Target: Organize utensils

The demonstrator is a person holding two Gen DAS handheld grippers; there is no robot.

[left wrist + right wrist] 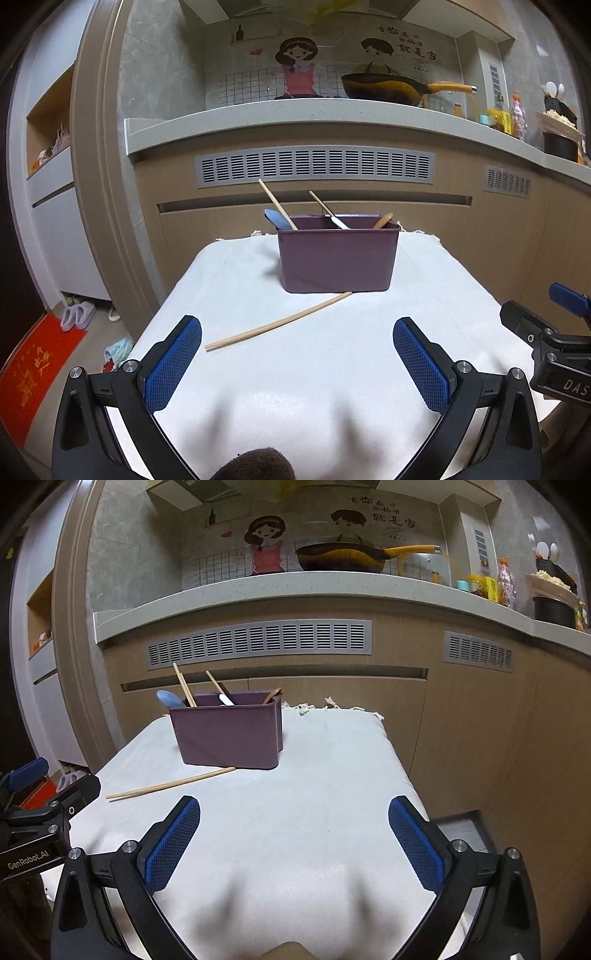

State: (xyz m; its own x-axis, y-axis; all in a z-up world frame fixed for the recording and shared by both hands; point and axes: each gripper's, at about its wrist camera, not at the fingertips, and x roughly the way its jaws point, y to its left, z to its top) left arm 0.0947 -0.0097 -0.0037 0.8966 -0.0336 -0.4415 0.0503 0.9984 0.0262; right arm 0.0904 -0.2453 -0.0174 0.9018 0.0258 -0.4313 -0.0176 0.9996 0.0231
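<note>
Four utensils stand inside the purple utensil holder (337, 258), which sits near the far edge of the cloth-covered table (332, 369), about midway between its left and right edges. At the left end of the holder a blue silicone spatula (280, 220) leans with its blade up, and its wooden handle rises to the upper left. In the middle a butter knife (330, 212) lies tilted, its wooden handle also pointing to the upper left. At the right end a wooden spoon (384, 220) shows only its top above the rim. A pair of wooden chopsticks (279, 321) lies flat on the cloth just in front of the holder; its long axis runs diagonally, with the far end almost touching the holder's near right base and the near end pointing to the near left corner of the table. The left gripper (297, 354) is spread wide over the near part of the cloth, holds nothing, and its left blue pad (173, 365) is close to the near end of the chopsticks. The right gripper (294, 832) is also spread wide and empty, above the cloth near its right edge.
</note>
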